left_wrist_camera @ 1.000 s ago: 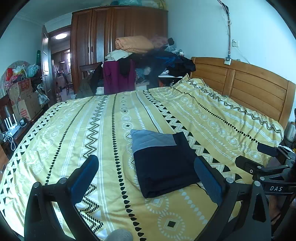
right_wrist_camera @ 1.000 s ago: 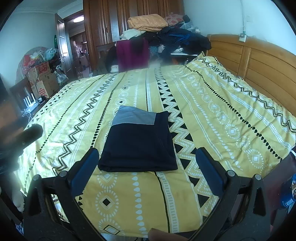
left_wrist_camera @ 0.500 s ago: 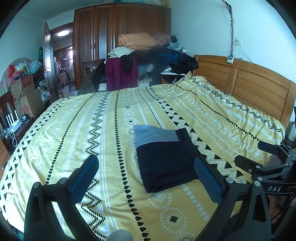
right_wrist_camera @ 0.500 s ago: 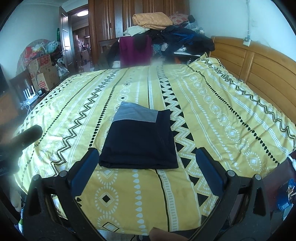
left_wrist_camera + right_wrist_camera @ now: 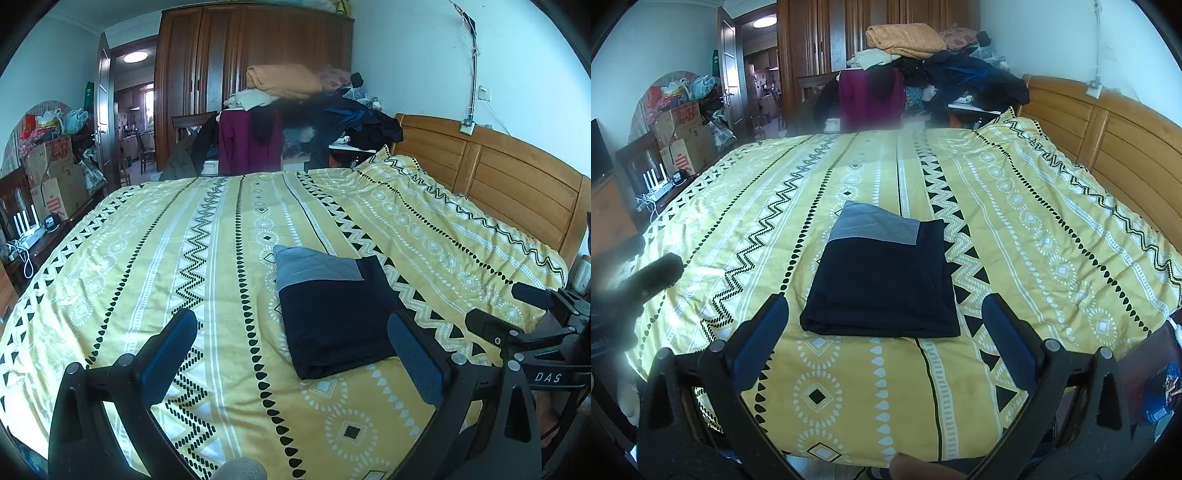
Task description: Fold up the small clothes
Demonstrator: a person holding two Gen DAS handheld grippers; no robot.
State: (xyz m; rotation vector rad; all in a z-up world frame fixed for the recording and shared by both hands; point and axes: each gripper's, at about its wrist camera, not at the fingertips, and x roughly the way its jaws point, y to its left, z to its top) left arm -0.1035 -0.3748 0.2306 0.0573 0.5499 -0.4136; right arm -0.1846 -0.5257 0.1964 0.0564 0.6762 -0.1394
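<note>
Navy folded garment (image 5: 882,284) nearer bed edge

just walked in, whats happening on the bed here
A person holds a pair of tongs in each hand over a bed with a yellow patterned cover. A dark garment with a grey band lies on the cover, folded into a neat rectangle. Neither tool touches it: the left tongs and the right tongs are both open and empty, near the bed's front edge. The fold looks finished. A heap of clothes sits beyond the bed's far side.
</note>
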